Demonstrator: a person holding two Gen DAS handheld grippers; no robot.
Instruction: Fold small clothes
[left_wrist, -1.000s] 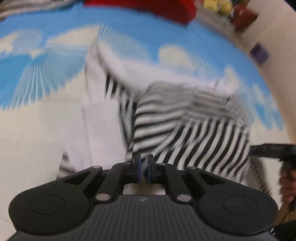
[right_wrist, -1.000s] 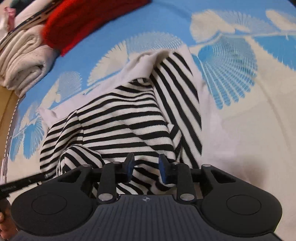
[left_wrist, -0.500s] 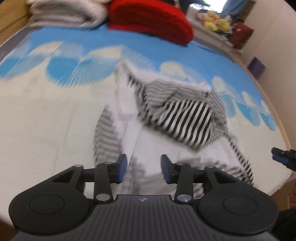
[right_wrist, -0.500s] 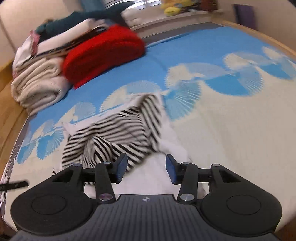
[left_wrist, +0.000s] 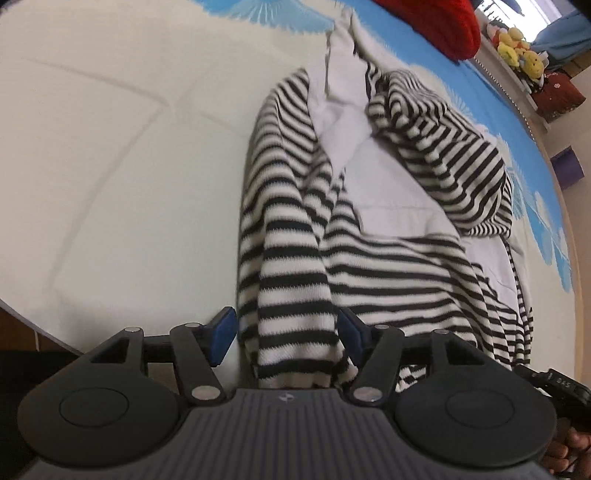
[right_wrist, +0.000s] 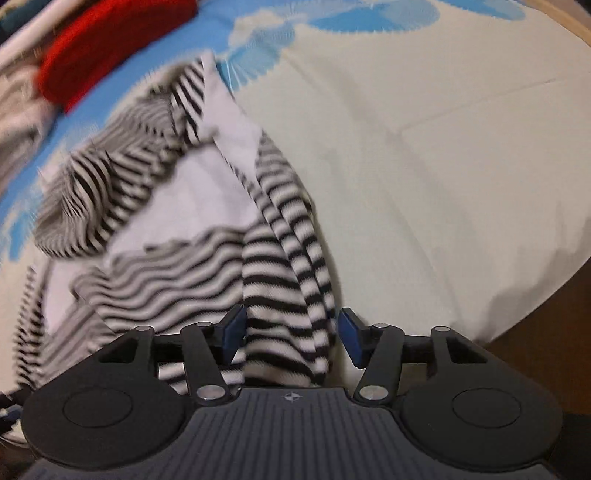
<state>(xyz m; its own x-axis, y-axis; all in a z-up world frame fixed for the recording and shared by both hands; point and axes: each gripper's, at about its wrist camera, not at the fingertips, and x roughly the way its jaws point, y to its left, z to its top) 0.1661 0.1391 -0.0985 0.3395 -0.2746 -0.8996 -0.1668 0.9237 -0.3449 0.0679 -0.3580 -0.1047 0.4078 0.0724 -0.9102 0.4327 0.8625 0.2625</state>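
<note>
A black-and-white striped garment with a plain white inner side (left_wrist: 369, 236) lies crumpled on the bed. My left gripper (left_wrist: 286, 338) is open, its blue pads on either side of a striped end of the garment at the bed's near edge. In the right wrist view the same garment (right_wrist: 207, 236) shows blurred. My right gripper (right_wrist: 291, 338) is open with a striped fold hanging between its jaws. Neither gripper pinches the cloth.
The bedsheet is cream (left_wrist: 122, 177) with a blue fan pattern farther back (right_wrist: 388, 14). A red folded blanket (right_wrist: 107, 48) lies at the far end, with stuffed toys (left_wrist: 517, 55) on a shelf. The bed's edge drops off near both grippers (right_wrist: 524, 317).
Both grippers have dropped low and moved in to the garment's near edge, with striped cloth now between their open jaws. One second ago the left gripper was shut; it has opened.
</note>
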